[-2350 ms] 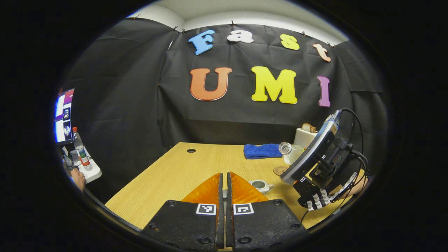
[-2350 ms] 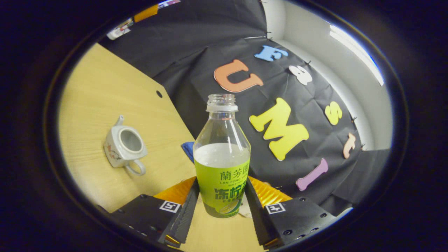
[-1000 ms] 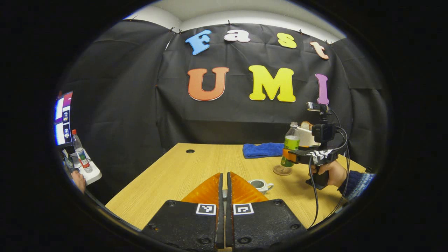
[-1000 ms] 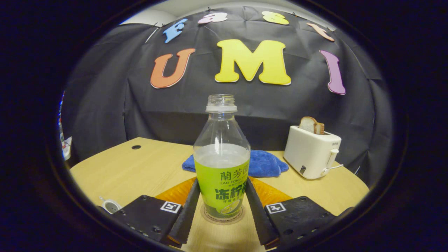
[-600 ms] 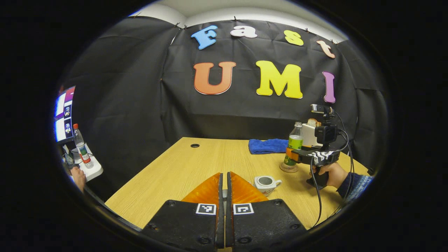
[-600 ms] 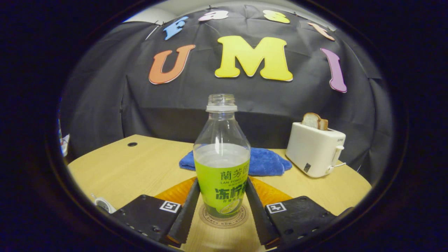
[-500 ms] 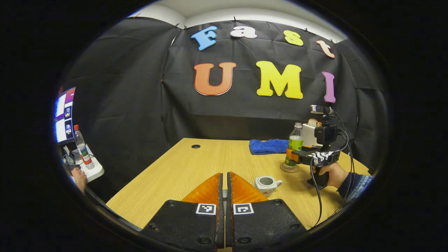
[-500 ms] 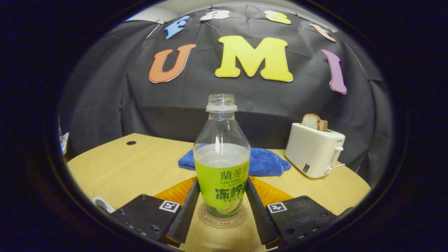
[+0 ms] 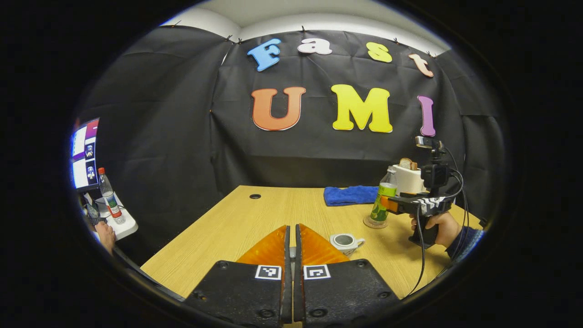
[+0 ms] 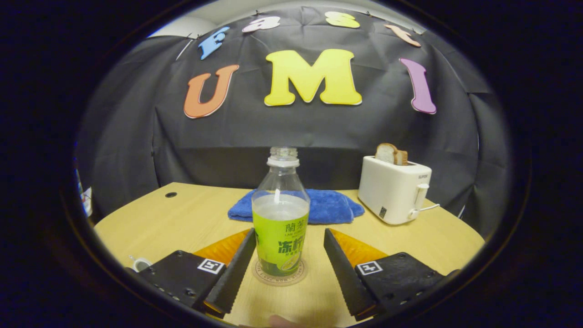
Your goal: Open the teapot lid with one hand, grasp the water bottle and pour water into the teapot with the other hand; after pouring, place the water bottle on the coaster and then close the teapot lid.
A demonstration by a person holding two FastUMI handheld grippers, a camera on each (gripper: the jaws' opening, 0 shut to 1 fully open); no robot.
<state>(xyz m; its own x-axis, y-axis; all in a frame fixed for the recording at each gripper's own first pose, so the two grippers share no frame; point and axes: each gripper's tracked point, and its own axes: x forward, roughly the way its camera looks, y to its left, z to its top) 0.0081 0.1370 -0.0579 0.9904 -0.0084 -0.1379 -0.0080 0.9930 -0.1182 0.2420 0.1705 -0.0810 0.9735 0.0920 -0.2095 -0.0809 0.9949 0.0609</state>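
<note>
Water bottle [image 10: 280, 228] upright on coaster [image 10: 279, 273] | right gripper [image 10: 288, 266] spread, touching nothing | left gripper [image 9: 292, 253] closed, load unseen

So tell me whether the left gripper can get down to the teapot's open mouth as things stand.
Probably yes. The teapot stands open just ahead of the left gripper, with bare table between. The right gripper and water bottle are farther back by the coaster.
</note>
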